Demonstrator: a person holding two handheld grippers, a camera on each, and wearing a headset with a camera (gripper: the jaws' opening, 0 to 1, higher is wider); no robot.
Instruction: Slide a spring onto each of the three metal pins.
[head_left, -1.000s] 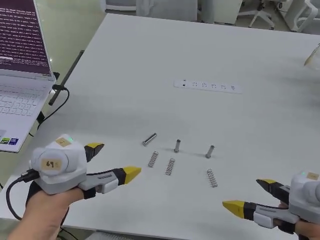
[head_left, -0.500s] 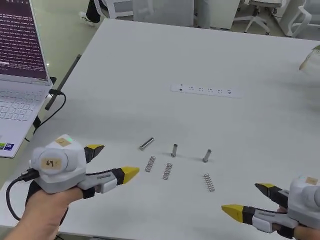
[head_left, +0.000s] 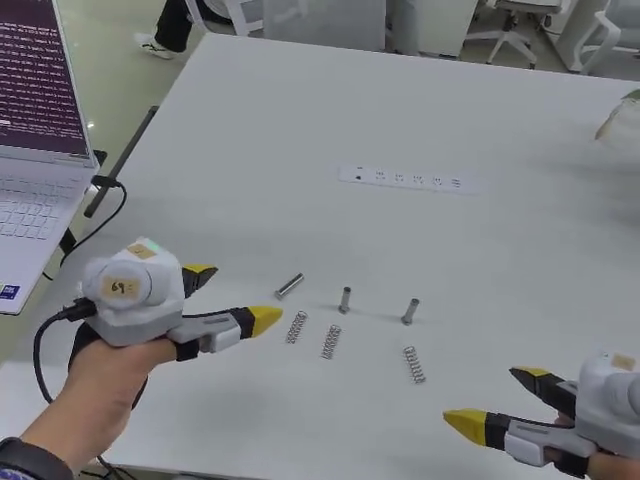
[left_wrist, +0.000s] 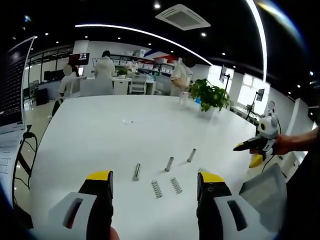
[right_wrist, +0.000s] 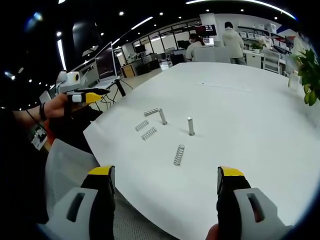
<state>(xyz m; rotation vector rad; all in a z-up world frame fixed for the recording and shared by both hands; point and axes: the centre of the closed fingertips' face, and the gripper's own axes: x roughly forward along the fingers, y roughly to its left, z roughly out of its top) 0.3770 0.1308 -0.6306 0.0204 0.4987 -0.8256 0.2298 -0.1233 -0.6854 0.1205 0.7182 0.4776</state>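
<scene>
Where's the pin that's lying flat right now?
In the head view the lying pin sits left of the upright middle pin, just beyond the leftmost spring, near the left gripper.

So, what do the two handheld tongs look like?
Both the left tongs and right tongs have a rounded white body, dark jaws with yellow tips, and a tan sticker. The left sticker reads 69, and a black cable trails from its rear.
</scene>
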